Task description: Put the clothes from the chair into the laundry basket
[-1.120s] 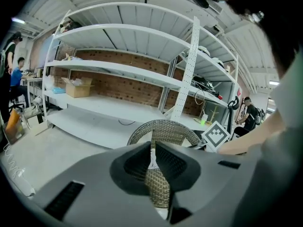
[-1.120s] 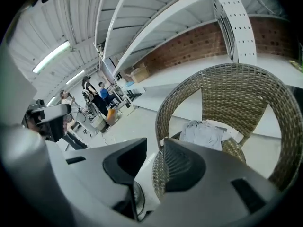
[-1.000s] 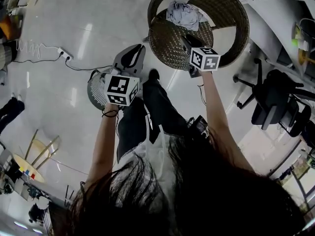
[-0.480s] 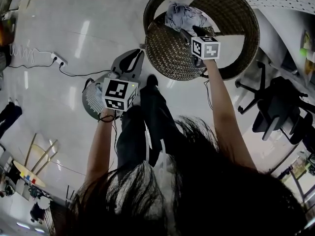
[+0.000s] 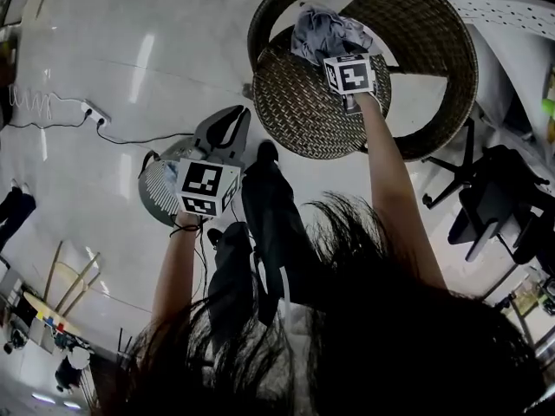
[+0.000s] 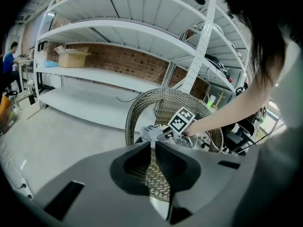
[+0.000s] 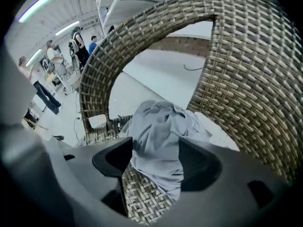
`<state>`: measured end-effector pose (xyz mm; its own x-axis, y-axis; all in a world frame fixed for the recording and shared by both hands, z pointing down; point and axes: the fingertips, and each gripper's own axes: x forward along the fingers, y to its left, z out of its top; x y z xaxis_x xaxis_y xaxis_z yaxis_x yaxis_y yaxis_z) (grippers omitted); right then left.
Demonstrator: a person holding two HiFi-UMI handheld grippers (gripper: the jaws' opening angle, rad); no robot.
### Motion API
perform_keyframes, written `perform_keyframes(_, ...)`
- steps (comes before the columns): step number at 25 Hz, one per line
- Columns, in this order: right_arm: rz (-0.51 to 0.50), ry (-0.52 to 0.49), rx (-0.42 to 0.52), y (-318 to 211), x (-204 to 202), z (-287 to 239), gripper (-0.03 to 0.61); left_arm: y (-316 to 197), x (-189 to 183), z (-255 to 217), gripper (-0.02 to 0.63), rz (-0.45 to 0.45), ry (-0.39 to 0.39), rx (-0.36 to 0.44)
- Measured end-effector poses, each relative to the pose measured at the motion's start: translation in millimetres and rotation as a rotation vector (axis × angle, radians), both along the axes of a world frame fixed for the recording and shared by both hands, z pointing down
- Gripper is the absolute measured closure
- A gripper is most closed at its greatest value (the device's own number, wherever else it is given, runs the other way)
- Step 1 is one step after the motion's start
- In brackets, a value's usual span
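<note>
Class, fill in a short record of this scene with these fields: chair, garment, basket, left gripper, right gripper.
chair: wicker, round back
garment: grey, crumpled on the chair seat
basket: ribbed, left of the chair in the head view
left gripper: jaws together, nothing held, pointing toward the chair
right gripper: over the seat; jaws have just been opening and stand wide, garment between them, not gripped
</note>
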<state>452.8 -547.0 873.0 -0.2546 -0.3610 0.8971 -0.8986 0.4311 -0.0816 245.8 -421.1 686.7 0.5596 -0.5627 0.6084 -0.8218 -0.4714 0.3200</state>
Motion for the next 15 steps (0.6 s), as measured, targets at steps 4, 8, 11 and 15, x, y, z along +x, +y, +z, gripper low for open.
perform_keyframes(4,0.002,0.079,-0.058,-2,3,28,0.288,7,-15,13,0.572,-0.025,-0.005,-0.029)
perform_keyframes(8,0.058,0.114,-0.1,-7,5,43,0.29,9,-28,22,0.572,-0.06,-0.009,-0.047)
perform_keyframes(11,0.097,0.098,-0.128,-6,5,45,0.311,11,-34,25,0.572,-0.074,-0.013,-0.054)
perform_keyframes(15,0.124,0.078,-0.165,-3,5,38,0.465,10,-37,21,0.572,-0.09,-0.006,-0.055)
